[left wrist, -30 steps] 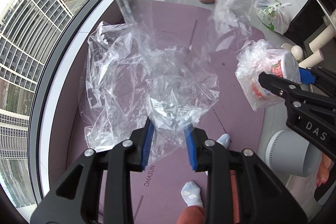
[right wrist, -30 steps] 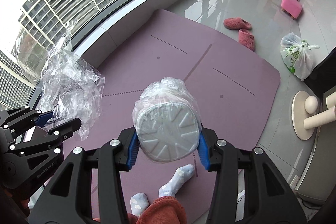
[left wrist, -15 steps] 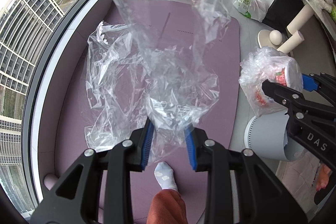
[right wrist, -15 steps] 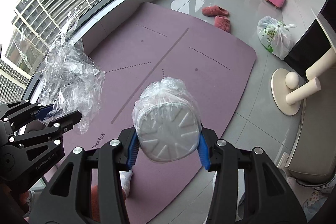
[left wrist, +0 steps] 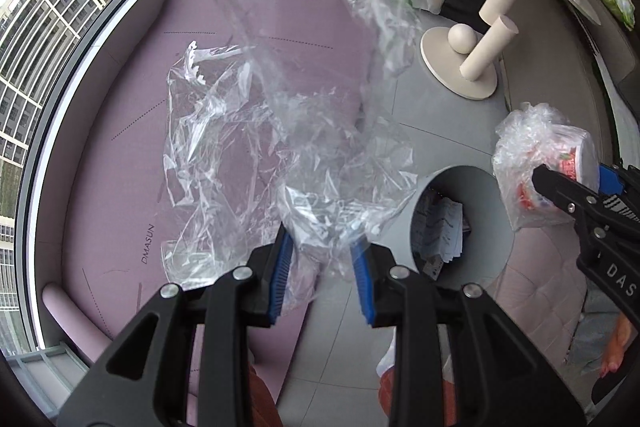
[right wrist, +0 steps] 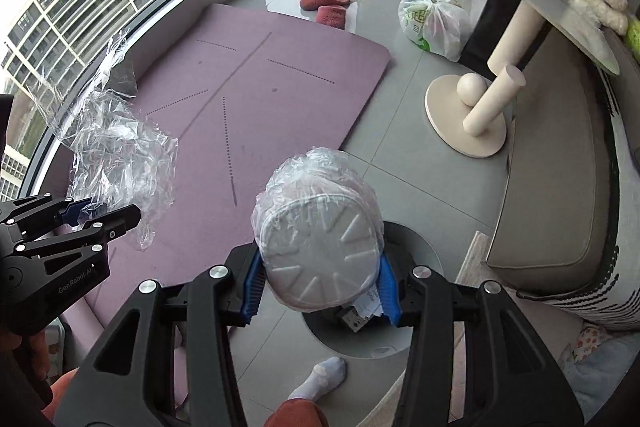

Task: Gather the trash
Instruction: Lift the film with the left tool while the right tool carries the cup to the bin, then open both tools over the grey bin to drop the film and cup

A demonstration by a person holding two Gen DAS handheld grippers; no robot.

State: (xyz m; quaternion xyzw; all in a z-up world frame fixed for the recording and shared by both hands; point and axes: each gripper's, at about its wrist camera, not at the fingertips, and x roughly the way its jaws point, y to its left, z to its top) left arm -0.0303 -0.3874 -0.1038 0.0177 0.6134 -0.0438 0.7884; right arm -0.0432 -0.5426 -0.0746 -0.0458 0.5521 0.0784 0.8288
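Above the grey bin (left wrist: pixel 460 223), the right gripper (right wrist: pixel 318 291) clamps a plastic-wrapped foam cup (right wrist: pixel 320 247) directly over its mouth, seemingly for dropping, while the left gripper (left wrist: pixel 322 273) pinches crumpled clear wrap (left wrist: pixel 288 155) beside the bin's rim, awaiting its turn.

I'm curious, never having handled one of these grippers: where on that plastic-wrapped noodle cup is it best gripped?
Grip across the round side wall, near the base, with one finger on each side. The right gripper holds the wrapped cup that way now. The wall is firm and evenly curved, while the loose film bunched at the far end would likely slip.
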